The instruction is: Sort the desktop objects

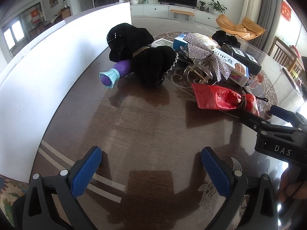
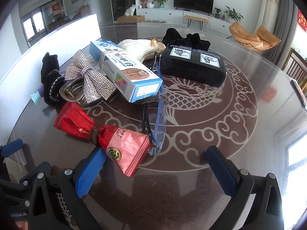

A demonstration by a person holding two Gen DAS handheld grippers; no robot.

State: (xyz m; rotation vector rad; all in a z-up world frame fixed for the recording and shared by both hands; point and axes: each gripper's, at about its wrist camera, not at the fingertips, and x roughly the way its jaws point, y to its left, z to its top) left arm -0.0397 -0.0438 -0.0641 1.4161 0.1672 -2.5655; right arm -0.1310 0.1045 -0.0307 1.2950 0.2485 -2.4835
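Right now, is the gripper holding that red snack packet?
No, the right gripper is open and the red snack packet lies on the table.

On your dark glass-topped table (image 2: 220, 172), the red tied snack packets (image 2: 107, 136) lie nearest you — clear blue-framed glasses (image 2: 160, 122) just to their right. Behind them the blue carton (image 2: 124, 69) sits left of the black box (image 2: 193, 65), the rhinestone bow clip (image 2: 88, 76) further left.

Table (image 2: 191, 191) dark brown with pale fish-and-cloud scrollwork; sweet packets (image 2: 99, 132) red, gold roundel; box (image 2: 126, 71) blue and white; bow clip (image 2: 90, 78) silver rhinestone; far box (image 2: 191, 65) black, white labels; gripper pads (image 2: 90, 174) blue, ribbed.
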